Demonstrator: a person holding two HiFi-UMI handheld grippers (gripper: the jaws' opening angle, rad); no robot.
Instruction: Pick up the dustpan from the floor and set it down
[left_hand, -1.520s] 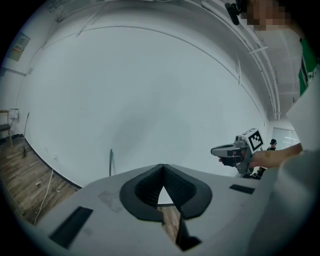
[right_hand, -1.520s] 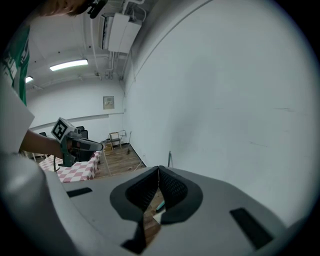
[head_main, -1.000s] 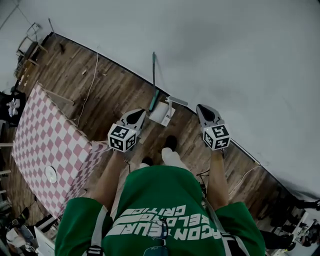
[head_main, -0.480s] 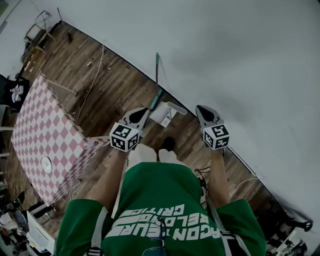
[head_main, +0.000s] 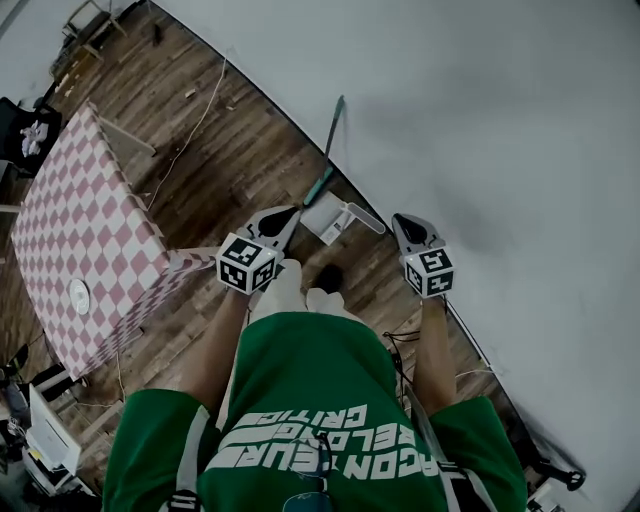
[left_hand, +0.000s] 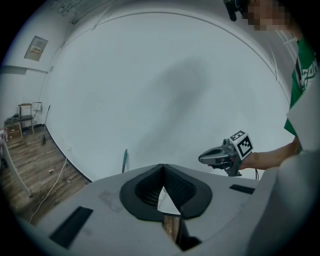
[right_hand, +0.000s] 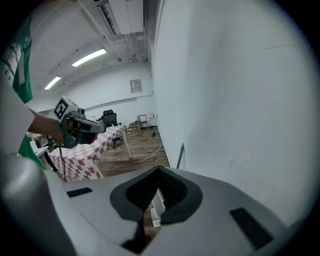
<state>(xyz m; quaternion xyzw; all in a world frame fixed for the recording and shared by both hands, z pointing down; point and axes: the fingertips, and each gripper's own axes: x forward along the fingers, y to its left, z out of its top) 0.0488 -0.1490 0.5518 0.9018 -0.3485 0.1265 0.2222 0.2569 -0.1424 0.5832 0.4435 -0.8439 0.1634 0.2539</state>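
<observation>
Dustpan (head_main: 333, 218): white, resting on the wooden floor (head_main: 215, 140) at the foot of the grey wall (head_main: 480, 120), near the centre of the head view, just beyond the person's feet. A green-handled stick (head_main: 321, 186) (possibly the matching broom) leaned against the wall just above it in the frame.

Left gripper (head_main: 289, 213): held left of centre, tips directed toward the dustpan and near its left edge, apart from it as far as the head view showed. Its jaws were closed tip to tip with nothing between them. The left gripper view showed only floor and a patch of white beyond the gap.

Right gripper (head_main: 404, 221): held right of centre, beside the dustpan's handle end but clear of it. Its jaws were likewise fully closed and empty.

Checkered table (head_main: 85, 210): at the left of the frame, well apart from the work area.

Task status: no step completed. The dustpan was not yet grasped or lifted. Remaining, by estimate: open one gripper's jaws, lower it to the floor, close on the handle or rim, lift, then set the dustpan down.
</observation>
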